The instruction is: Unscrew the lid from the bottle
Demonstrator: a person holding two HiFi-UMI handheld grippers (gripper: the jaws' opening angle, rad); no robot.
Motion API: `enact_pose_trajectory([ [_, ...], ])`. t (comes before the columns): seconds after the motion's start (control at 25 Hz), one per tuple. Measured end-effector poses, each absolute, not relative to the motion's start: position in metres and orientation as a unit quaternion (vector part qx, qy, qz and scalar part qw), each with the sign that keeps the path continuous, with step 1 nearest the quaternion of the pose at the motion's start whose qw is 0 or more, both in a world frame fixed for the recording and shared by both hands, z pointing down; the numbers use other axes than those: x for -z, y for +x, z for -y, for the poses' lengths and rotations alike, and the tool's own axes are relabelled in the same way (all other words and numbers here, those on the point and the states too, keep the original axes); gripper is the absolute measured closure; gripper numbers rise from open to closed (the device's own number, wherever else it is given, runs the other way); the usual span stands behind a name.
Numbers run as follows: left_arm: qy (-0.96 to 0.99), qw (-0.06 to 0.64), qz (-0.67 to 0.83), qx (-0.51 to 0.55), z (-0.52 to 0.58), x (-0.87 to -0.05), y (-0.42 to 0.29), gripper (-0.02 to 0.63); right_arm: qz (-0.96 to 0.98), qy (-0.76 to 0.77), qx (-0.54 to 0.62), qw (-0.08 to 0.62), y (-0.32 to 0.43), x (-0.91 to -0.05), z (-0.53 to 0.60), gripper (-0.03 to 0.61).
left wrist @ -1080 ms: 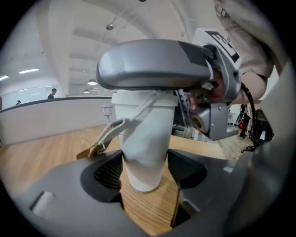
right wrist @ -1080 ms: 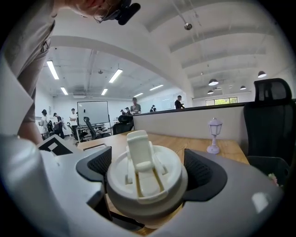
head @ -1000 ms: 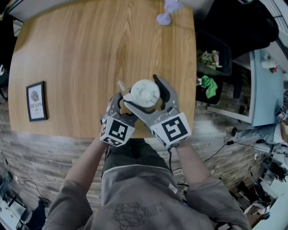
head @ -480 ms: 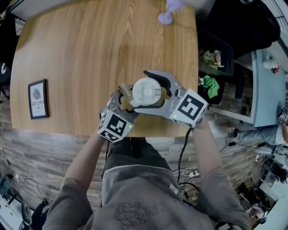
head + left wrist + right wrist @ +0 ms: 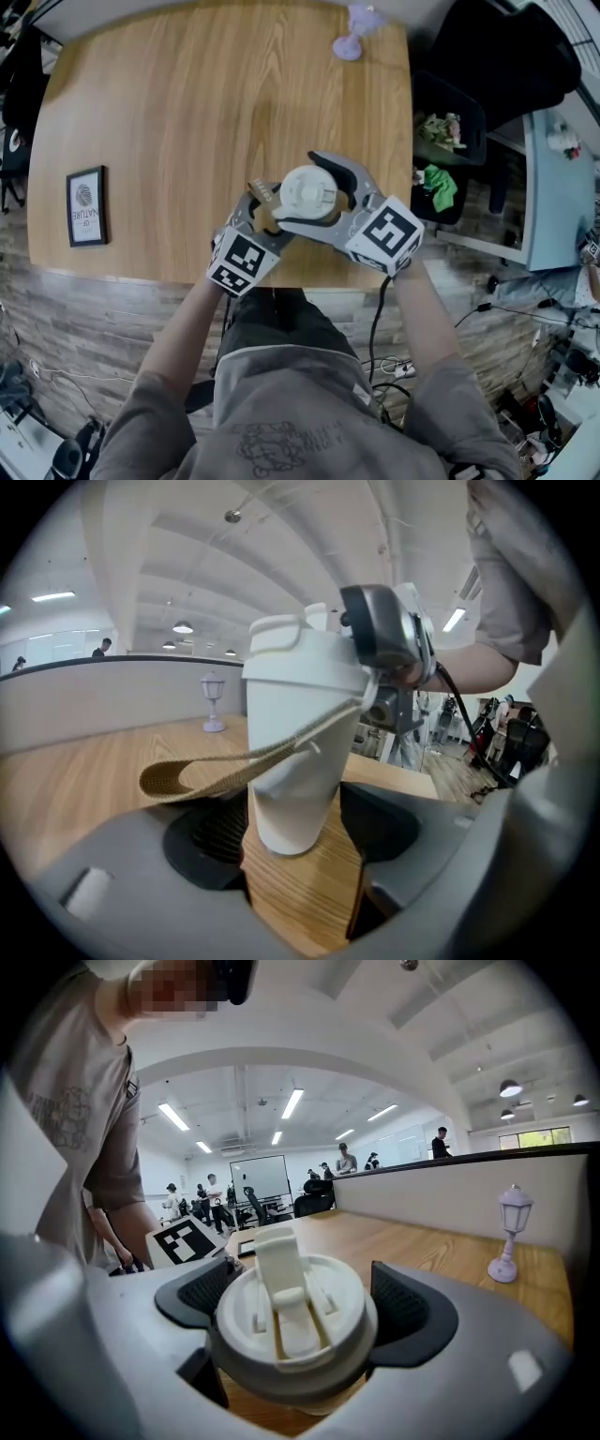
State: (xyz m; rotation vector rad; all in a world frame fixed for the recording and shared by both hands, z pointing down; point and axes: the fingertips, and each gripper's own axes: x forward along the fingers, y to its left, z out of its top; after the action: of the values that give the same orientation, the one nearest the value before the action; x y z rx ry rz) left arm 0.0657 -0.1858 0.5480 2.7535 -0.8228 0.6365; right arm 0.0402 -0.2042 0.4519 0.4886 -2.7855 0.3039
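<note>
Over the near edge of the wooden table [image 5: 187, 141], the white bottle [image 5: 300, 714] is upright. The left gripper [image 5: 298, 841] clamps its lower body, likely to stop it spinning. The right gripper [image 5: 305, 1307] pinches the lid [image 5: 307, 192] from both sides, set to twist. The woven strap [image 5: 187, 775] dangles clear.

Left gripper [image 5: 294, 841]: grey jaws, black ribbed pads [image 5: 208, 836] pressed on either side of the lower body of a white tapered plastic bottle [image 5: 298, 742], roughly upright. White screw lid [image 5: 281, 637] sits on top; grey right gripper [image 5: 382, 639] lies against the lid's right side. Tan woven strap [image 5: 192, 775] loops leftward from the bottle. Light wooden table [image 5: 75, 771] below. Small lilac lantern figurine [image 5: 214, 703] stands far back on the table.
</note>
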Motion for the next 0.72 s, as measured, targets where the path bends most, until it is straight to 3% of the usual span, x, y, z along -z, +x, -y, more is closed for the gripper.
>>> enact_pose_trajectory([
  [0.2, 0.92, 0.102, 0.301, -0.23, 0.183, -0.543, 0.05, 0.305, 0.963, 0.189, -0.105, 0.162, 0.042, -0.453, 0.205, 0.086],
  [0.4, 0.914, 0.098, 0.32, -0.23, 0.179, -0.525, 0.031, 0.304, 0.966, 0.209, -0.1, 0.112, 0.04, -0.423, 0.21, 0.086],
  [0.72, 0.913, 0.074, 0.338, -0.214, 0.179, -0.473, 0.001, 0.31, 0.957, 0.259, -0.079, 0.106, 0.043, -0.381, 0.219, 0.087],
])
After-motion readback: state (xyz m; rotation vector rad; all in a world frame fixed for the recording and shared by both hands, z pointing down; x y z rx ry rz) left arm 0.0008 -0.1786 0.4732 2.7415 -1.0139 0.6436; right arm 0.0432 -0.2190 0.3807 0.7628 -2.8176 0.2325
